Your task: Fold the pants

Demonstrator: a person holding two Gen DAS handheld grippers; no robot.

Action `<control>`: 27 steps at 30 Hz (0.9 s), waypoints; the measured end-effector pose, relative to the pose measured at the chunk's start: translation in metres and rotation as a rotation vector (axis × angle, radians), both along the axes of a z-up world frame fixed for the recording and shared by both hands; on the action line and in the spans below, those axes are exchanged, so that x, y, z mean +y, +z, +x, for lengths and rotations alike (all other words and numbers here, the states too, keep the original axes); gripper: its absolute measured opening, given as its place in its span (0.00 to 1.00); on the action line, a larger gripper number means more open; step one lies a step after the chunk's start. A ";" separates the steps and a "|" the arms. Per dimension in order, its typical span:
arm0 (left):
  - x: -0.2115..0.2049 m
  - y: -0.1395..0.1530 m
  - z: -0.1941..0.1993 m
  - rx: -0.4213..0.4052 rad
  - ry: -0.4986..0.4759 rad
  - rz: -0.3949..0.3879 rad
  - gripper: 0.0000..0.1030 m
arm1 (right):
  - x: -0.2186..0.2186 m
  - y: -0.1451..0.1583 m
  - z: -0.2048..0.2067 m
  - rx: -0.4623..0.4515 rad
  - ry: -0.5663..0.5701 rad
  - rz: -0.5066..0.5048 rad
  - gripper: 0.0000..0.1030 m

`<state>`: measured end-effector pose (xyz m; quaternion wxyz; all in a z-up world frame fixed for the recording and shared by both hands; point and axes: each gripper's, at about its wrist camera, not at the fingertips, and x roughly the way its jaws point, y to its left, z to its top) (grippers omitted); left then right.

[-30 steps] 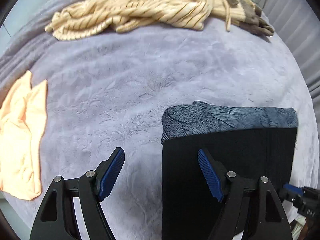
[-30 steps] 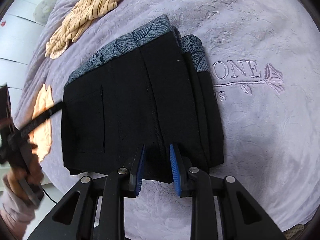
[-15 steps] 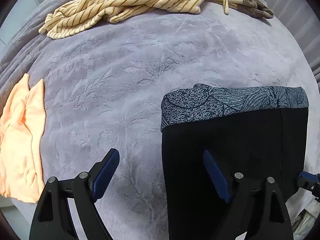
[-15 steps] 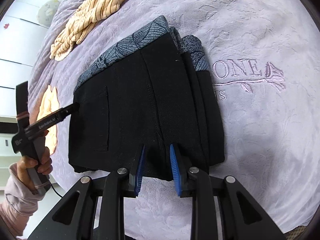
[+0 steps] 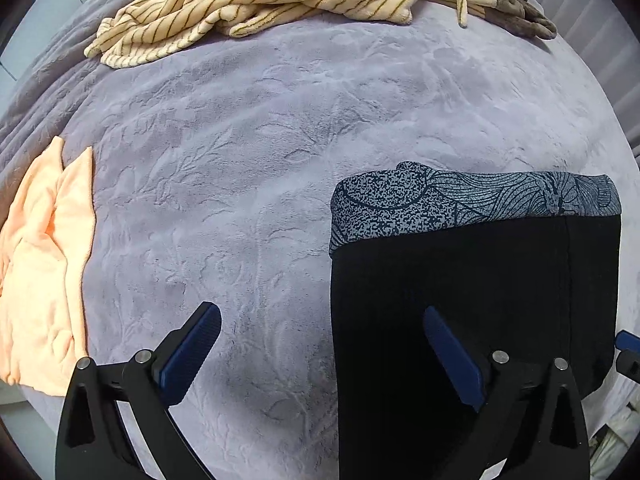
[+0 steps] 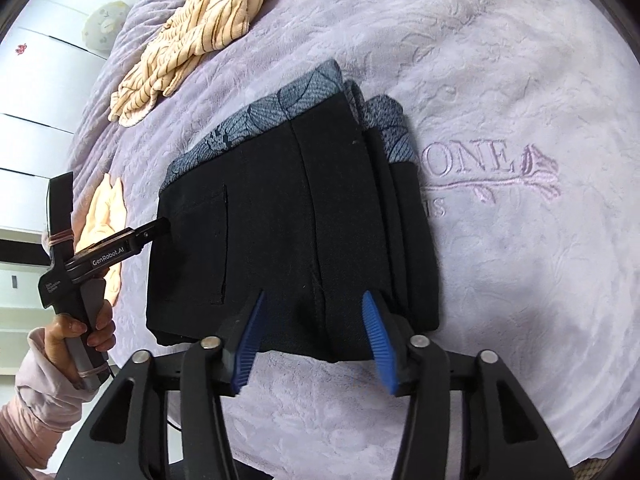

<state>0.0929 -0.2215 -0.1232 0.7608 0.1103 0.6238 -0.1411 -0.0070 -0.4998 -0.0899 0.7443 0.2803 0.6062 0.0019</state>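
The black pants (image 6: 288, 224) lie folded into a compact rectangle on the lilac bedspread, with a grey-blue patterned band (image 6: 280, 108) along the far edge. They also show in the left wrist view (image 5: 472, 300), at the lower right. My right gripper (image 6: 314, 320) is open and empty, its jaws wide over the near edge of the pants. My left gripper (image 5: 320, 332) is open and empty, straddling the left edge of the pants; it also shows in the right wrist view (image 6: 160, 228), touching or just beside that edge.
A cream striped garment (image 5: 256, 4) is heaped at the far side of the bed, with a brown piece (image 5: 520, 12) beside it. An orange cloth (image 5: 44, 264) lies at the left edge. The bedspread (image 6: 500, 160) has embroidered lettering right of the pants.
My right gripper has opened from nearly shut and let go of the near edge of the pants. My left gripper stayed open and drew back a little.
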 end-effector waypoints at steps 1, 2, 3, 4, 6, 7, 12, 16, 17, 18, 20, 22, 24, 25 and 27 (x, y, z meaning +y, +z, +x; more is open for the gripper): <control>-0.001 -0.001 0.001 0.002 -0.001 0.000 0.99 | -0.001 0.000 0.000 -0.002 0.000 -0.006 0.64; -0.001 -0.001 0.001 0.005 -0.001 -0.002 0.99 | -0.003 0.000 0.000 0.000 -0.003 -0.011 0.71; 0.000 -0.001 0.001 0.007 -0.001 -0.003 0.99 | -0.005 -0.001 0.001 0.004 -0.005 -0.013 0.73; 0.000 -0.001 0.001 0.009 -0.001 -0.005 0.99 | -0.007 -0.003 0.001 0.012 -0.010 -0.011 0.73; 0.001 -0.001 0.001 0.015 -0.002 -0.011 0.99 | -0.012 -0.008 0.000 0.027 -0.024 0.004 0.73; 0.001 -0.002 0.002 0.020 -0.003 -0.015 0.99 | -0.014 -0.011 0.000 0.036 -0.032 0.014 0.73; 0.009 -0.004 0.004 0.070 0.006 -0.065 0.99 | -0.023 -0.020 0.001 0.059 -0.045 0.033 0.73; 0.014 -0.005 0.004 0.120 0.001 -0.135 0.98 | -0.027 -0.026 0.003 0.080 -0.040 0.040 0.73; 0.016 -0.004 0.004 0.129 -0.002 -0.154 0.98 | -0.028 -0.028 0.003 0.084 -0.038 0.041 0.73; 0.017 -0.003 0.003 0.140 -0.006 -0.180 0.98 | -0.028 -0.028 0.003 0.087 -0.035 0.040 0.73; 0.018 -0.003 0.003 0.164 -0.018 -0.226 0.98 | -0.029 -0.030 0.004 0.090 -0.030 0.044 0.73; 0.016 -0.006 0.002 0.200 -0.037 -0.257 0.98 | -0.030 -0.032 0.005 0.089 -0.023 0.054 0.73; 0.011 -0.014 0.000 0.235 -0.056 -0.261 0.98 | -0.033 -0.034 0.008 0.085 -0.019 0.064 0.74; 0.007 -0.017 -0.002 0.244 -0.064 -0.252 0.98 | -0.034 -0.036 0.009 0.083 -0.019 0.069 0.75; 0.002 -0.021 -0.005 0.251 -0.083 -0.250 0.98 | -0.039 -0.042 0.012 0.084 -0.023 0.097 0.76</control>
